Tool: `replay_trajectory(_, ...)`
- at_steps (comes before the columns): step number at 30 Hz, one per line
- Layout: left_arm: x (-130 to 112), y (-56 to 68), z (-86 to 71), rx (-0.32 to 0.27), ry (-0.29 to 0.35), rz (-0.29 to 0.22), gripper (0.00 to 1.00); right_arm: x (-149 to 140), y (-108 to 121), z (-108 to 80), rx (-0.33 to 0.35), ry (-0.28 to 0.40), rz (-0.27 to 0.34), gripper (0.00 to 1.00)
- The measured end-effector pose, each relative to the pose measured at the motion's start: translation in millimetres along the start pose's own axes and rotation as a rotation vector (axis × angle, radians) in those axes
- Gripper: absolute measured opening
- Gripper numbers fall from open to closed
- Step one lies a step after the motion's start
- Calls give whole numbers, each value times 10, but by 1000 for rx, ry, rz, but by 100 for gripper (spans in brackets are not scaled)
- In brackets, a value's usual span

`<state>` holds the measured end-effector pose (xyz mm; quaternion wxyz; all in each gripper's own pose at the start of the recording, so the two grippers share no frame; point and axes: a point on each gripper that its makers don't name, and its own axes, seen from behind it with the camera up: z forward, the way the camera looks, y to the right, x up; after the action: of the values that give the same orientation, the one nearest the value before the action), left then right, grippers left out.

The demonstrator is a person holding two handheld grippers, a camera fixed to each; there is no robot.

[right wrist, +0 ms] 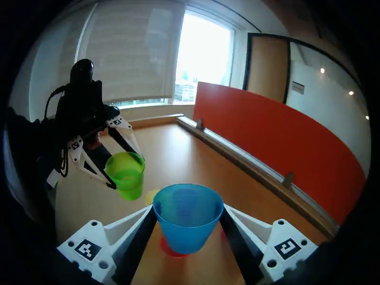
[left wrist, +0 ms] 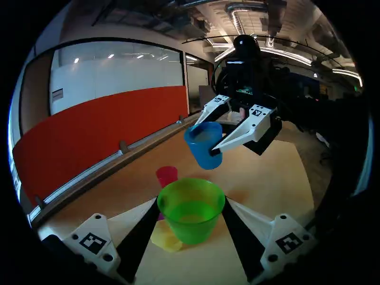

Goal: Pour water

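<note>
Your left hand-held gripper [left wrist: 191, 209] is closed around a green cup [left wrist: 191, 225], one finger pressing each side of its wall just under the rim. The cup sits about upright and is lifted clear of the bench [left wrist: 266, 185]. In the left gripper view a yellow cup [left wrist: 166, 237] lies on the bench just below and to the left of the green one. A red cup [left wrist: 167, 175] stands on the bench a little farther off.

Your right hand-held gripper [right wrist: 187, 213] grips a blue cup [right wrist: 186, 230] the same way, with both fingers against its sides and its mouth up. In the right gripper view the cup is off the bench, with the red cup partly hidden beneath it. In the left gripper view the blue cup hangs above and beyond the green cup, tipped slightly, and the two cups are apart.

From the right gripper view, the green cup is to the left of the blue one and farther back. You cannot tell from either view whether there is water in the cups.

An orange partition [left wrist: 95, 137] runs along the far edge of the bench. A bright window [right wrist: 202, 57] stands behind it in the right gripper view.
</note>
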<state>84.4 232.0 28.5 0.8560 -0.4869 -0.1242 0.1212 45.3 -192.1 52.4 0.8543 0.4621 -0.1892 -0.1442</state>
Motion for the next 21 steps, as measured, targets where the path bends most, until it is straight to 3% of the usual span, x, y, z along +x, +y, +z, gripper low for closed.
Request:
replay_trajectory(6,-148,59,0,-11,-26,-6,88,-182,-130,-34,37,-30,-7,91)
replay_trajectory(21,-591,348,29,-66,-128,15,88,-710,-483,-61,125,-139,-55,91)
